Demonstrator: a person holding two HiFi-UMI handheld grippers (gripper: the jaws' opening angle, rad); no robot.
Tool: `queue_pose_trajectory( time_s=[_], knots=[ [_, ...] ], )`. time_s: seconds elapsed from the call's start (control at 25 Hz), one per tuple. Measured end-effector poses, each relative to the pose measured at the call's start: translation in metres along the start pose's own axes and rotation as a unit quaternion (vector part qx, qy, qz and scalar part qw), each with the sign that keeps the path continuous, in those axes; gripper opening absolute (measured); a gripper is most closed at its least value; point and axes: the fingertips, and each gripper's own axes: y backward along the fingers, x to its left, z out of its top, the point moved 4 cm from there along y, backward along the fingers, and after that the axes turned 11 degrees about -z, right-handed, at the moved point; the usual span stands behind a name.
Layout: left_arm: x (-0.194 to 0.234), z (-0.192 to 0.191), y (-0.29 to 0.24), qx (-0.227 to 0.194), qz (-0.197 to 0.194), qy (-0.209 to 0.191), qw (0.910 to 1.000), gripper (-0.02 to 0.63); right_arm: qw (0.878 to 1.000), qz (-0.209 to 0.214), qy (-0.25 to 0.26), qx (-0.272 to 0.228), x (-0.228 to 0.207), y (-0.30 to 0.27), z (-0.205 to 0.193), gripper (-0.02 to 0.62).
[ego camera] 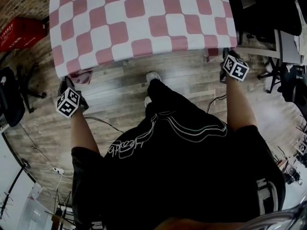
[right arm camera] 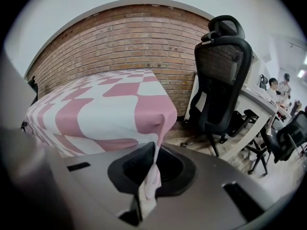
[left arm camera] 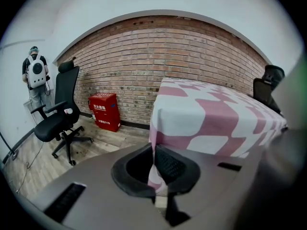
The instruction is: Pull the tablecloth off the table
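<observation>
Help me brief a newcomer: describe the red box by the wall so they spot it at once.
Find the brick wall behind the pink-and-white checked tablecloth. At its foot, on the wooden floor between that cloth and a black office chair, stands the red box. It is the only bright red thing there, with white print on its front.

The red box (left arm camera: 104, 111) carries white Chinese characters too small to read, with what looks like "119" beneath. White script (ego camera: 125, 149) on the person's black shirt (ego camera: 192, 176) is illegible.
</observation>
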Motion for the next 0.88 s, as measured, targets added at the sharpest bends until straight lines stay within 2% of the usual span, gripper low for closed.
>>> queue_pose_trajectory(
  time_s=[0.44, 0.56, 0.88],
  knots=[
    [-0.005, -0.001, 0.007, 0.006, 0.008, 0.004, 0.9999, 0.006, 0.999, 0.000, -0.033, -0.011, -0.005, 0.016, 0.001, 0.002],
    [-0.004, -0.001, 0.013, 0.002, 0.007, 0.006, 1.0000, 0.006, 0.998, 0.003, -0.054, -0.014, -0.006, 0.022, -0.001, -0.002],
    [-0.012, 0.012, 0.036, -0.022, 0.005, -0.005, 0.9997, 0.006, 0.998, 0.003, -0.053, -0.040, -0.012, 0.047, 0.006, -0.002]
  ],
)
